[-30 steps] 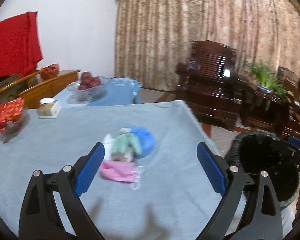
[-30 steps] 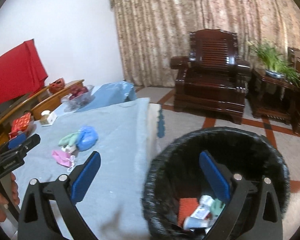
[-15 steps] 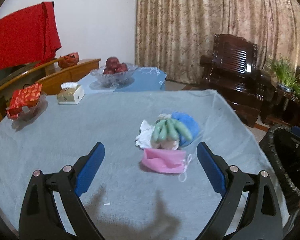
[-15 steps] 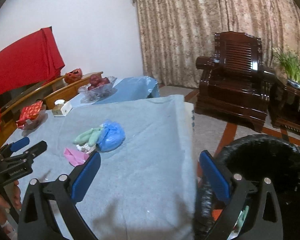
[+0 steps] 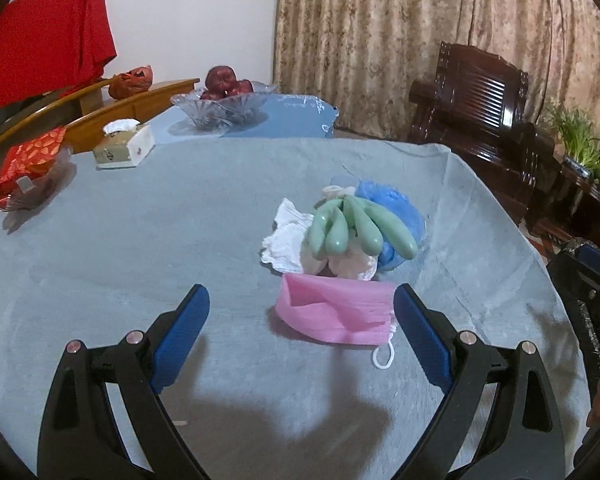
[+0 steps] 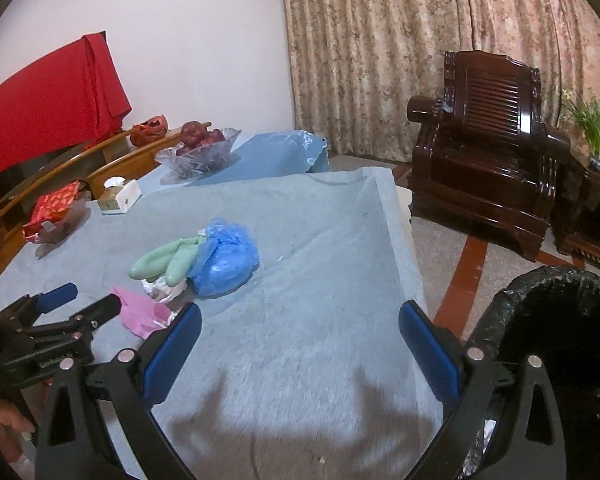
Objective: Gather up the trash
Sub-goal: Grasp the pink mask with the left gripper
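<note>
Right, pickup step: my left gripper (image 5: 302, 320) hangs spread wide, empty, w/ the pink mask (image 5: 336, 312) on the table (image 5: 140, 240) between its fingers. Right gripper (image 6: 300, 328) also spread, empty, beside the bin (image 6: 560, 320). Next, I reckon: drop lower & pinch mask.

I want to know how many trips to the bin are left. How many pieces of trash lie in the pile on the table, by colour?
Pink face mask: 1
Green glove: 1
Blue plastic bag: 1
White crumpled paper: 1
Total: 4, with more possibly hidden underneath.
</note>
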A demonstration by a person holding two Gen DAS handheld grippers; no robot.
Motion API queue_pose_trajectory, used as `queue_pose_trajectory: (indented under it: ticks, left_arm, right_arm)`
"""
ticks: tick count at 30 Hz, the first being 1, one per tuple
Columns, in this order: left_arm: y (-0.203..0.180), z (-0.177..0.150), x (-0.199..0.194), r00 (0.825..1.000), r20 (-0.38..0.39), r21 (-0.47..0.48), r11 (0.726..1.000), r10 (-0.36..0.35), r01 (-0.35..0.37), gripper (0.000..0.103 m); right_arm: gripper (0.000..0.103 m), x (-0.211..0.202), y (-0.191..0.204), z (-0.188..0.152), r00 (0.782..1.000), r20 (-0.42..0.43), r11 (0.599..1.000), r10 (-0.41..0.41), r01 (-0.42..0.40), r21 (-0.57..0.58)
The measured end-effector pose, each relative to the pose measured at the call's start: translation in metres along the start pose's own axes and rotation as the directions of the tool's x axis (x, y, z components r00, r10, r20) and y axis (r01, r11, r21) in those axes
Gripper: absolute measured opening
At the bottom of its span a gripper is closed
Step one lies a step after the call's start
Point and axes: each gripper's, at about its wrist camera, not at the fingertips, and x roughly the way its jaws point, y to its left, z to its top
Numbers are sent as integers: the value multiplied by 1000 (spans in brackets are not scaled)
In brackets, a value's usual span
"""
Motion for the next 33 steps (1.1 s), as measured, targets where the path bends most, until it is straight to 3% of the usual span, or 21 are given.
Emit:
queue_pose_trajectory:
  ticks: [14,16,20,25,33]
  left_arm:
    - [-15,-5,45,993,-121,30,1000,0,3,90]
    - [-18,-5,48,990,-138,40,999,-13,19,72]
    - [-14,-7,54,984,-171,9,998,-53,55,52]
    - [-3,-9,50,984,-158,-59,996,-78,70,24]
    - [5,-14,16,991,-108,-62,996,-75,69,16]
  right_arm:
    - [97,20,-6,-2,999,-35,1000,-10,9,-17]
    - [97,22,-5,-2,999,-37,1000,-10,9,-19]
    - [97,25,-6,-3,999,-44,1000,-6,6,-8]
    - [97,26,-3,-4,999,-47,1000,-4,3,-15]
    - [97,22,7,0,1000,-29,999,4,-5,-43]
